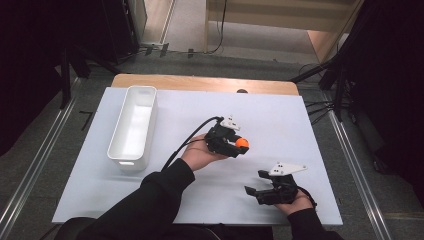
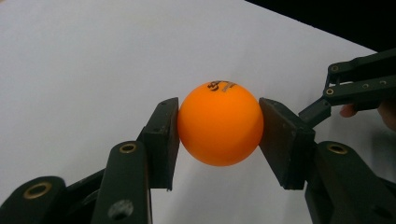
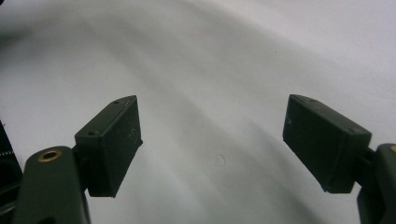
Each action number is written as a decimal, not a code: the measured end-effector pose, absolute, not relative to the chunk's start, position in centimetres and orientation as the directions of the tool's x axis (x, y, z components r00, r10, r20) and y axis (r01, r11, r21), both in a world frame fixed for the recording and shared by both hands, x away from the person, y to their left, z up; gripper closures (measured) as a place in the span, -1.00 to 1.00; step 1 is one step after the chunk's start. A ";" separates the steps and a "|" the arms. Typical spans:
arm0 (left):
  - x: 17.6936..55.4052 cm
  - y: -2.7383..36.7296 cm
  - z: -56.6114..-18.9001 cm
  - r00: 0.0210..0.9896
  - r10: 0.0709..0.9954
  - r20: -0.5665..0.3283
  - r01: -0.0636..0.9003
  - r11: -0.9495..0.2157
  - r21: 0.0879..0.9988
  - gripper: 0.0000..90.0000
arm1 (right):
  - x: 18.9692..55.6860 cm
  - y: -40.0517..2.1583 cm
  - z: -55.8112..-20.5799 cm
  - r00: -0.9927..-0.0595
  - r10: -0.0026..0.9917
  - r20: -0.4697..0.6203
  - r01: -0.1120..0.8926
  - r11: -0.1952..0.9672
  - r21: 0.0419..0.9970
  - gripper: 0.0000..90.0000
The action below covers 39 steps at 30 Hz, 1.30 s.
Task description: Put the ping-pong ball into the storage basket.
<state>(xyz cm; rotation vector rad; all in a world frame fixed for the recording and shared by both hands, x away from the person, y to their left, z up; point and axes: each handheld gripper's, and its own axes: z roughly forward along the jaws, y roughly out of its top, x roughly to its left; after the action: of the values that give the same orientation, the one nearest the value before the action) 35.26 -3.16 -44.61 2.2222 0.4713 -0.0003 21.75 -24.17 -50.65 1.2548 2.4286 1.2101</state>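
Ball (image 2: 219, 123) clamped in raised left tongs (image 1: 239, 145), pointing right.

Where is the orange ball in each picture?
High view: the orange ball sits mid-table, clamped in the left gripper.
Left gripper view: the ball is dead centre, squeezed between the two black jaws.
Right gripper view: open jaws over bare table.
Shared landmark: the white table.
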 end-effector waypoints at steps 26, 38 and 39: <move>34.4 -0.8 -44.3 0.922 0.358 -0.147 0.343 -0.579 0.740 0.13 | 21.8 -24.2 -50.7 -0.629 0.748 0.212 0.619 0.317 0.718 -0.60; 34.9 0.3 -44.6 0.913 0.377 -0.155 0.360 -0.567 0.741 0.13 | 21.7 -24.3 -50.5 -0.632 0.745 0.212 0.614 0.315 0.724 -0.60; 35.0 0.4 -44.6 0.912 0.379 -0.157 0.362 -0.564 0.742 0.13 | 21.7 -24.3 -50.5 -0.632 0.745 0.214 0.615 0.314 0.723 -0.60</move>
<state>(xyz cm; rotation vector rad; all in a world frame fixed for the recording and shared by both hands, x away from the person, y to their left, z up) 34.96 0.38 -44.55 2.2188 0.5252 0.0255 21.71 -24.26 -50.51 1.2613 2.4128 1.2164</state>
